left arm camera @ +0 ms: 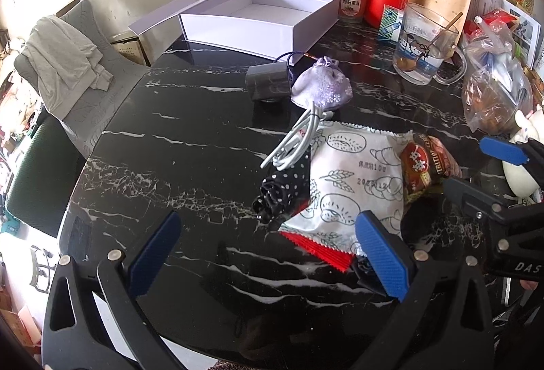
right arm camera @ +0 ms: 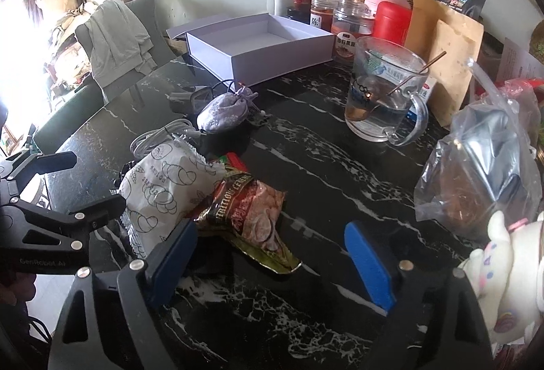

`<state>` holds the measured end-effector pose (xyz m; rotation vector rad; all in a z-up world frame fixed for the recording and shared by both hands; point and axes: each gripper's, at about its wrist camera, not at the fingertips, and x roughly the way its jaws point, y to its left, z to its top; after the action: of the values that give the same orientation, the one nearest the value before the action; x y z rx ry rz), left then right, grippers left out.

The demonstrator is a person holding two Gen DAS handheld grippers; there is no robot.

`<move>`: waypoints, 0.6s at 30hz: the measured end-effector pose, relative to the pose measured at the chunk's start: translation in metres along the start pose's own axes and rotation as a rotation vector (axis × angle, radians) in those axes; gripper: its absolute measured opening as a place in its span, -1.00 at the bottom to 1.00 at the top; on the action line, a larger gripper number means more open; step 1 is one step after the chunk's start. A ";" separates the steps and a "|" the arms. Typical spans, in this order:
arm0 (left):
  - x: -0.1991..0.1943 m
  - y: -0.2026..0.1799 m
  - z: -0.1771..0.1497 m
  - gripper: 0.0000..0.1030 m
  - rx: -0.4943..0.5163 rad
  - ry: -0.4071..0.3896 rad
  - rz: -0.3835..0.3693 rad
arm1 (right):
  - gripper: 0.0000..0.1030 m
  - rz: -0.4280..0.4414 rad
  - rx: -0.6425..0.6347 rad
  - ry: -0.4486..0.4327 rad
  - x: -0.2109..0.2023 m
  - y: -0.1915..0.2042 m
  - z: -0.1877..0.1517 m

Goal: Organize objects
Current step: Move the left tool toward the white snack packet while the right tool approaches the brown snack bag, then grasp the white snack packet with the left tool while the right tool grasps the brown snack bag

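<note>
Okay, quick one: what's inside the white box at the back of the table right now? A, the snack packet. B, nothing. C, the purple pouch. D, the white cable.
B: the white box shows only its bare floor; the purple pouch, white cable and snack packet lie on the table.

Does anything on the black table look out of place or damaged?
Nothing looks spilled or broken. The white snack packet lies partly over the red packet and the dotted black cloth, in a loose heap, while the white box behind it is empty.
</note>
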<state>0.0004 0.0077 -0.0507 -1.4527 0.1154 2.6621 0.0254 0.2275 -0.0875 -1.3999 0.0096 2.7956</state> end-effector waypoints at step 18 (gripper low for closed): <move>0.005 0.001 0.011 0.99 0.001 0.002 -0.043 | 0.13 0.147 0.030 0.105 0.041 0.000 0.009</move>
<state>-0.0115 0.0084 -0.0494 -1.4406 0.0852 2.6265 -0.0062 0.2286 -0.1150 -1.6000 0.1622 2.8180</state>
